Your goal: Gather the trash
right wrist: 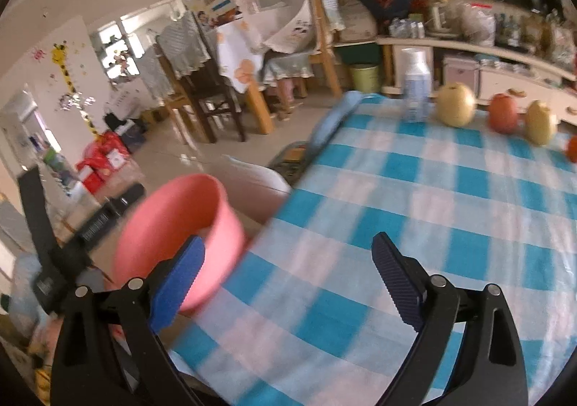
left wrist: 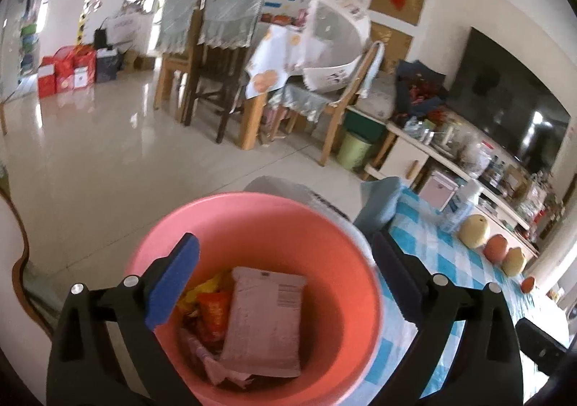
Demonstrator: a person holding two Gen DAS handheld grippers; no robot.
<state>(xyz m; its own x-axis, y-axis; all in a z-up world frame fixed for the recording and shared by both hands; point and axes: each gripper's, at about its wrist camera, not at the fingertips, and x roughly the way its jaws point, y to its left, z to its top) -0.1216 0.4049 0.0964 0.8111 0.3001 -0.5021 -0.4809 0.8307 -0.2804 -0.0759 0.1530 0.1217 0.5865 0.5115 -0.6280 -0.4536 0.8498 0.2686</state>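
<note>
Both grippers' fingers (left wrist: 173,279) gape wide, holding nothing.

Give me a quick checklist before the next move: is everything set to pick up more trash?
1. Left tool open, nothing between its pads: ok.
2. Right tool open and empty: ok.
3. Pink bucket has room above the wrappers: ok.
4. Bucket stands beside the checked tablecloth: ok.
5. Trash left on the tablecloth: cannot tell; only a bottle and fruit show.
</note>
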